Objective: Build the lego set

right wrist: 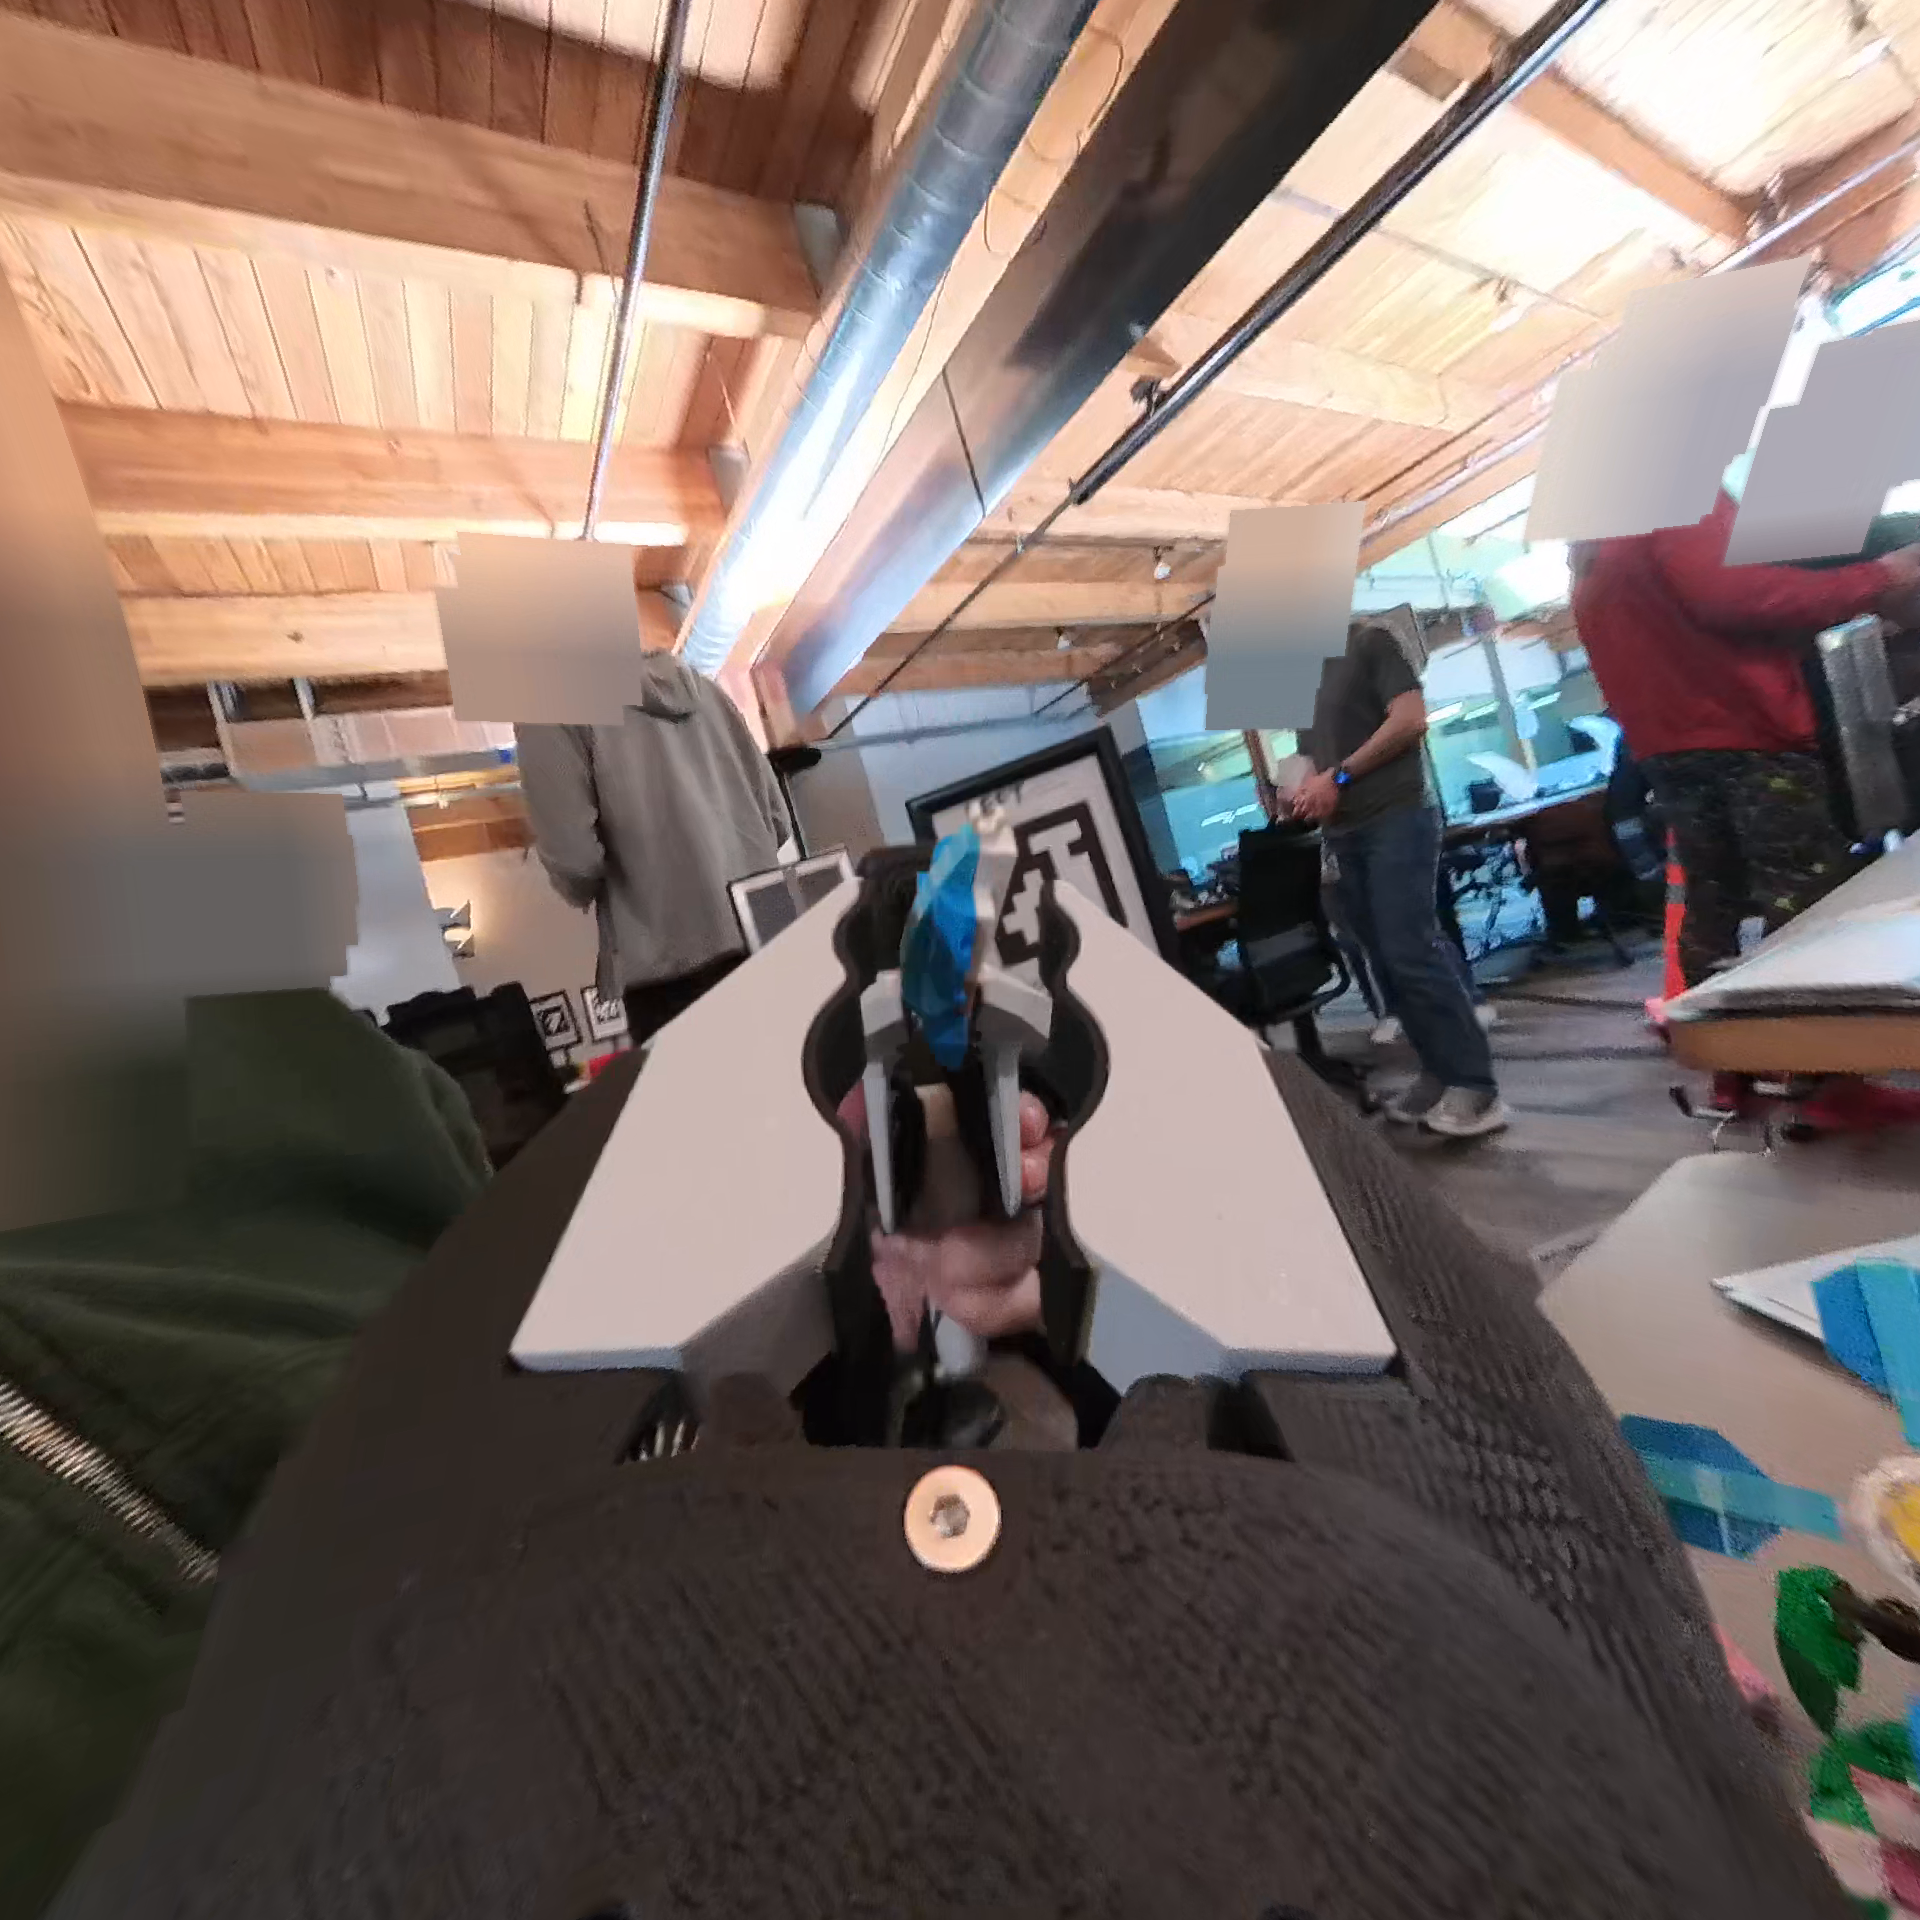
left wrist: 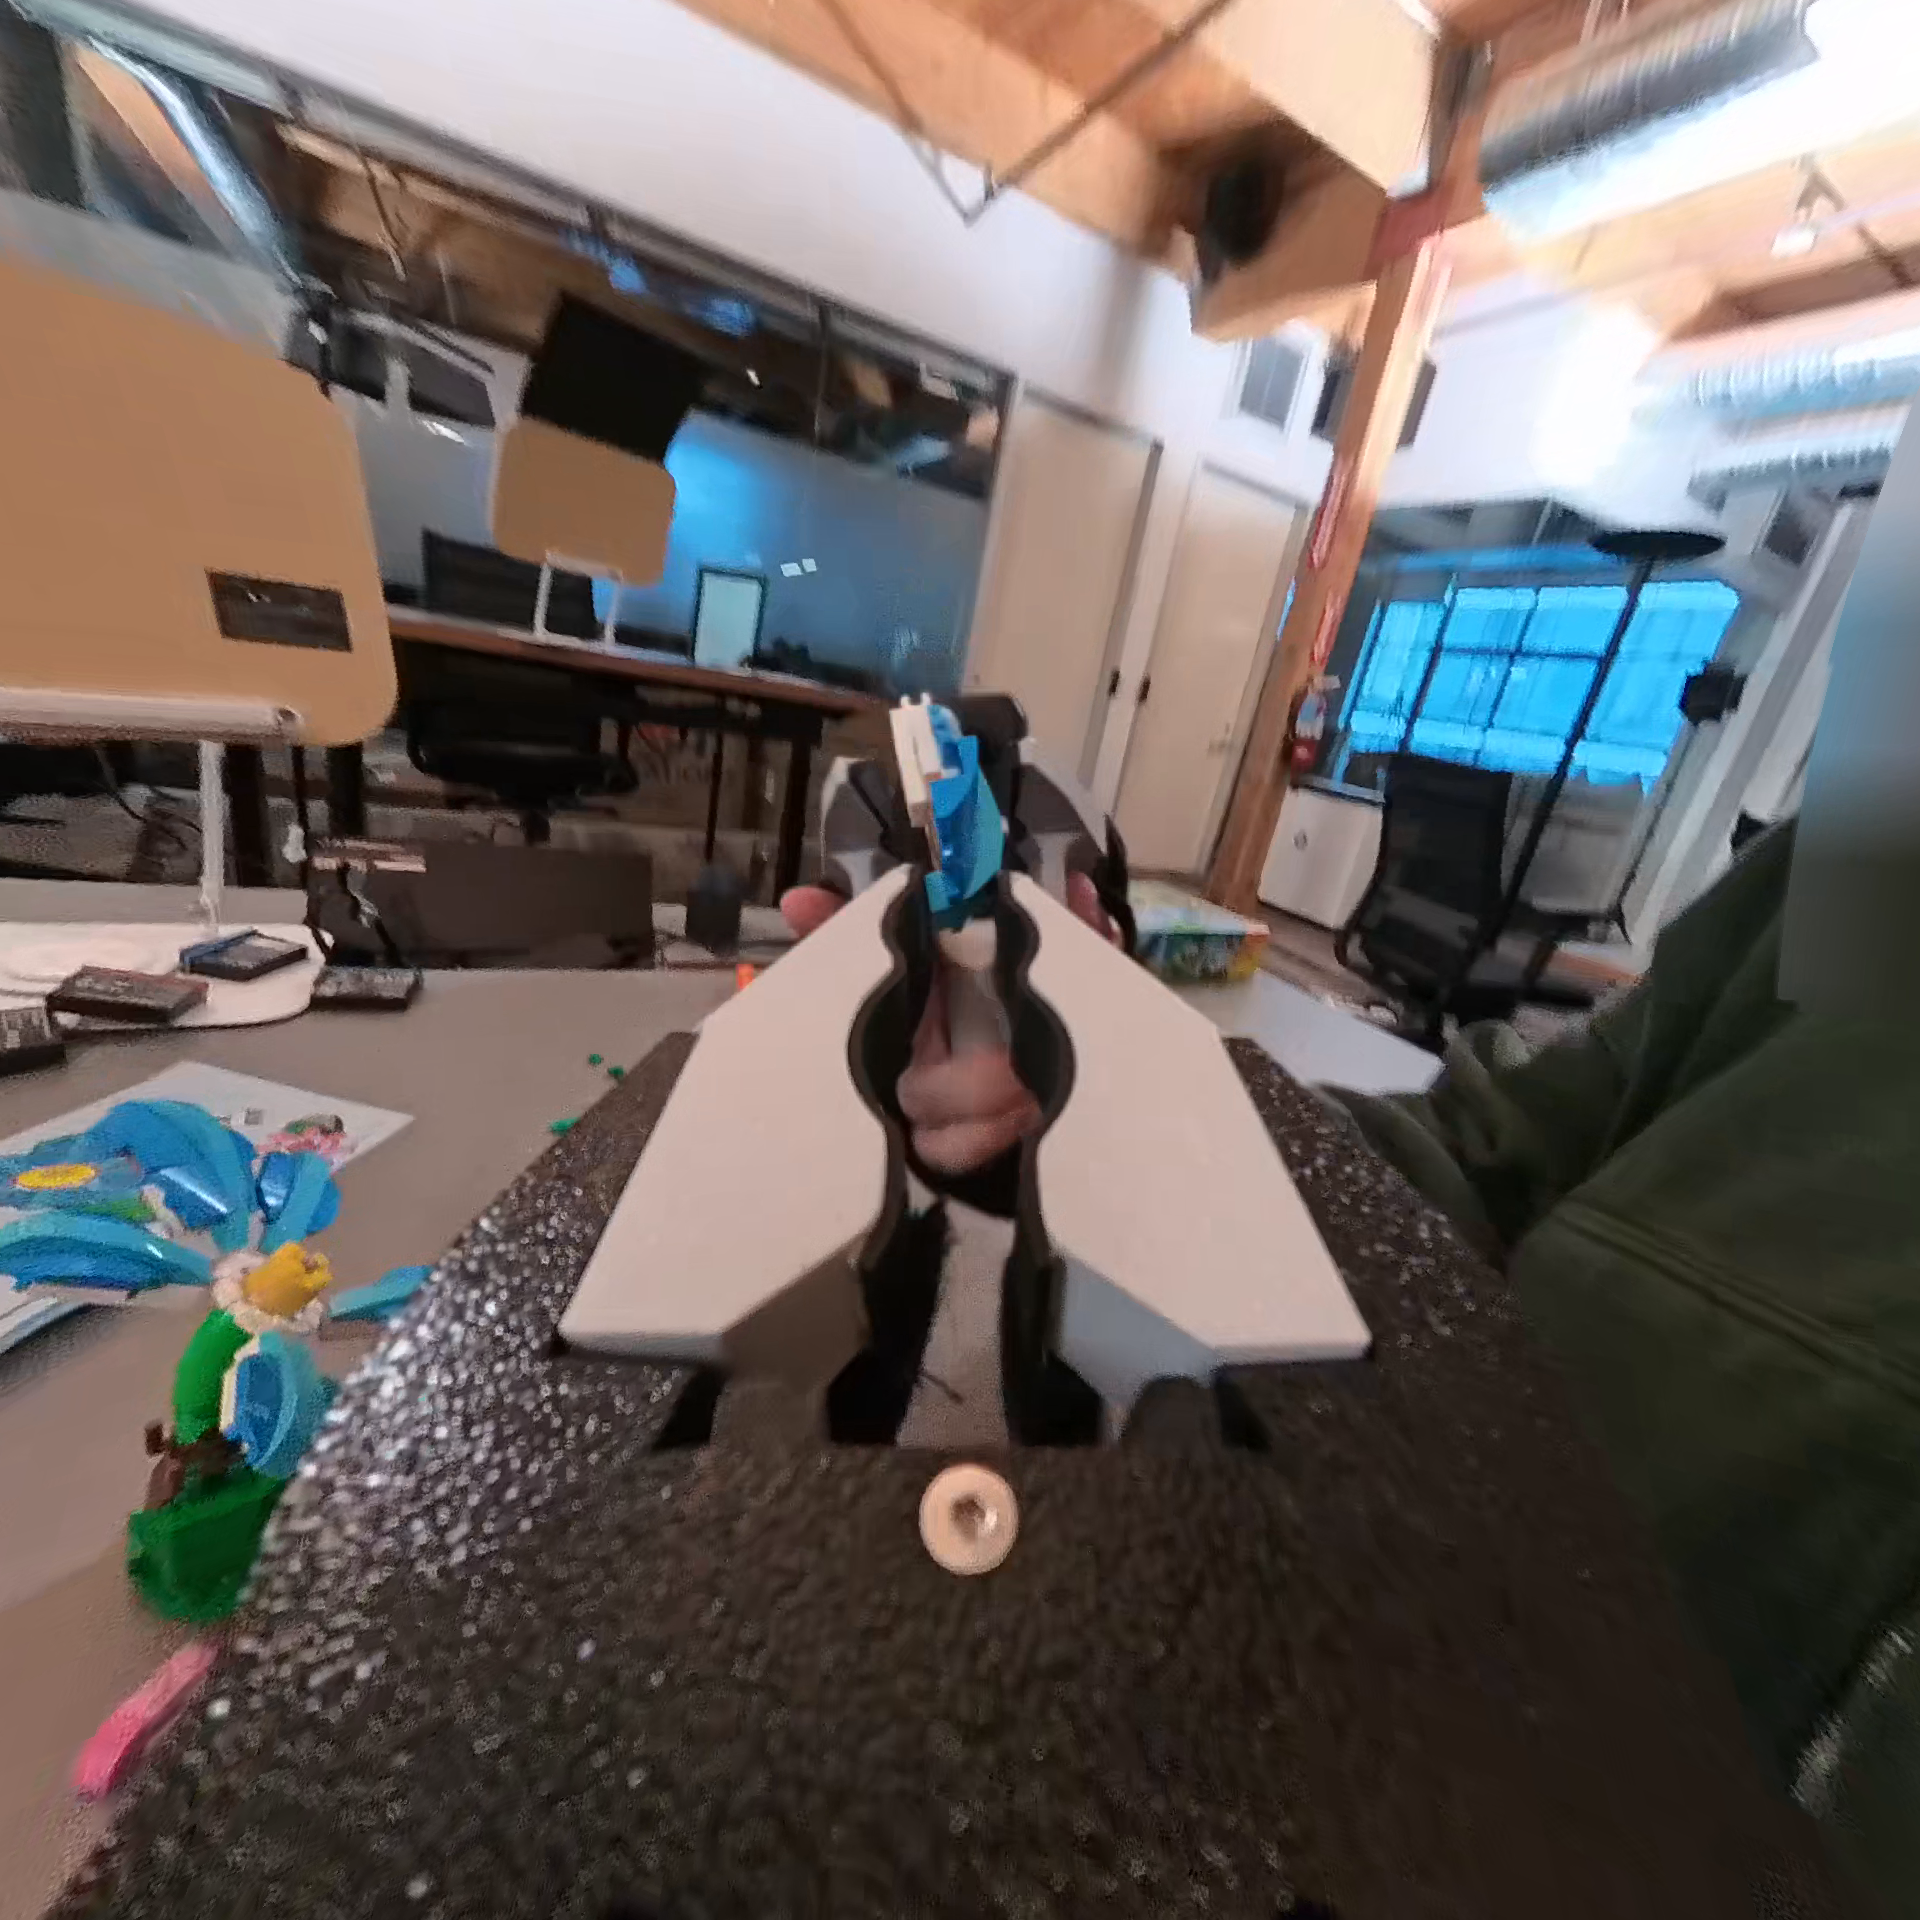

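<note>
Protruding beyond closed fingers: blue piece

Bright daylight from windows and skylights; motion blur throughout; strong fisheye bending at edges.

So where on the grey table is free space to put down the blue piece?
Bare grey table lies between the instruction sheet, the dark boxes and the left gripper. The near left is crowded: the flower model and a pink piece.
</note>
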The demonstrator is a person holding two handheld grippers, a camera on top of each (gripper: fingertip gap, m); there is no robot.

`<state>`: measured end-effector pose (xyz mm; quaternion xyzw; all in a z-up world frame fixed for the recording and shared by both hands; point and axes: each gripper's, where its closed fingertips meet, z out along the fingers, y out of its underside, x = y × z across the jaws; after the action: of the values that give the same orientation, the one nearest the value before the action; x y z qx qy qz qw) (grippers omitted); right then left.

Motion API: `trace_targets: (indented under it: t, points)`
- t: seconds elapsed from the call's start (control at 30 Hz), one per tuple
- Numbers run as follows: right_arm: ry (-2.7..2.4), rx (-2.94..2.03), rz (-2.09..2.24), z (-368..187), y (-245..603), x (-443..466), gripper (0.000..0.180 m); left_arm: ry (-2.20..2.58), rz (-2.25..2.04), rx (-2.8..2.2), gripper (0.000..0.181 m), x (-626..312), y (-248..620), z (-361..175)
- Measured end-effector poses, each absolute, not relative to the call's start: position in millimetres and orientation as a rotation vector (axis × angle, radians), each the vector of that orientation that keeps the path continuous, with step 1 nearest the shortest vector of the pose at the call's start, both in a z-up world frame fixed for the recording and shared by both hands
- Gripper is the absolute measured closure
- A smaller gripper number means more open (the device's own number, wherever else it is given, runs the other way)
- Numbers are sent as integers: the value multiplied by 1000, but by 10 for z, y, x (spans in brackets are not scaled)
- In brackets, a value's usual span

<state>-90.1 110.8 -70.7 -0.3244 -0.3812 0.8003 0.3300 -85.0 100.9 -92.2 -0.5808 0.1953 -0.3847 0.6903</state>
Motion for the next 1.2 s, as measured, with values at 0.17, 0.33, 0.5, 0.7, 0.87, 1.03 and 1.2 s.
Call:
trace_targets:
  t: [0.17,0.33,0.5,0.7,0.87,1.03,1.2]
  points:
    - [-1207,-905,2128,-835,995,-851,141,563,-861,-1386,170,-790,907,-996]
    - [-1343,-902,2185,-945,840,-824,164,627,-849,-1451,170,-735,863,-1094]
    - [-1295,-901,2210,-916,857,-851,165,567,-863,-1407,170,-768,883,-1044]
    - [-977,-827,2286,-765,986,-941,166,408,-889,-1272,135,-837,968,-906]
    - [-853,-793,2313,-768,996,-995,166,300,-913,-1132,161,-967,957,-817]
    - [-802,-798,2352,-806,1040,-1011,166,271,-964,-1129,151,-956,994,-865]
    - [-848,-784,2398,-851,970,-1026,165,251,-964,-1133,159,-955,1022,-907]
